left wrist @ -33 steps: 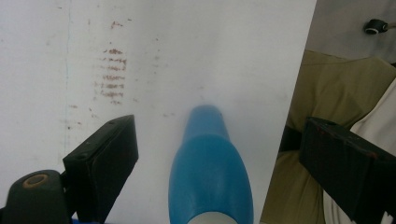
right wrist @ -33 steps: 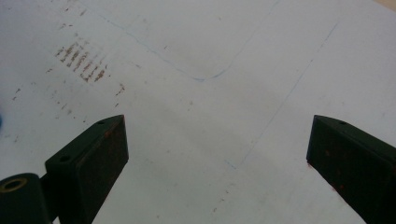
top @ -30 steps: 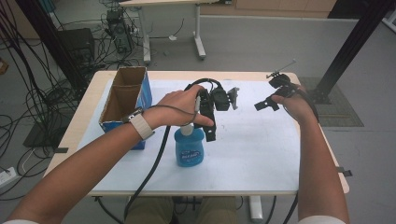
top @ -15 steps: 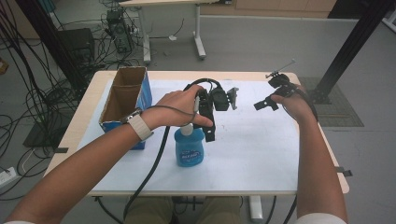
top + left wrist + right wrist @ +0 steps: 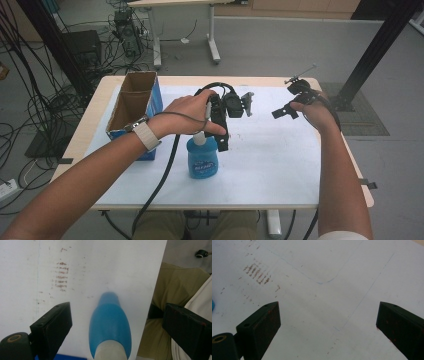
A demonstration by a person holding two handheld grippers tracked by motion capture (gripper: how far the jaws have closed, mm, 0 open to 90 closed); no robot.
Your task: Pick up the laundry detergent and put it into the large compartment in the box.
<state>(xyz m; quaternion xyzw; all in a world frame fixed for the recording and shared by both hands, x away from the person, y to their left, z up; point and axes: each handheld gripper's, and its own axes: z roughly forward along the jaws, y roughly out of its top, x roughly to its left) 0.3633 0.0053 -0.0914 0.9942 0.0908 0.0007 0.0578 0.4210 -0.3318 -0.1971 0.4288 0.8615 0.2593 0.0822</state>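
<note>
The left gripper (image 5: 112,322) has just been opening its jaws, the blue bottle (image 5: 202,157) standing free between them. The right gripper (image 5: 329,322) hangs wide open over the stained white table sheet (image 5: 280,165); cables (image 5: 30,90) litter the grey floor.

A grey floor (image 5: 280,45) strewn with black cables (image 5: 30,115) surrounds the light wooden table (image 5: 95,107).

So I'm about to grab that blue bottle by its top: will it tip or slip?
The blue bottle stands upright on the table and looks taller than wide, so a sideways nudge could tip it. Its body looks smooth and rounded between the open left gripper, so the pads may slide. It is probably stiff plastic.
</note>
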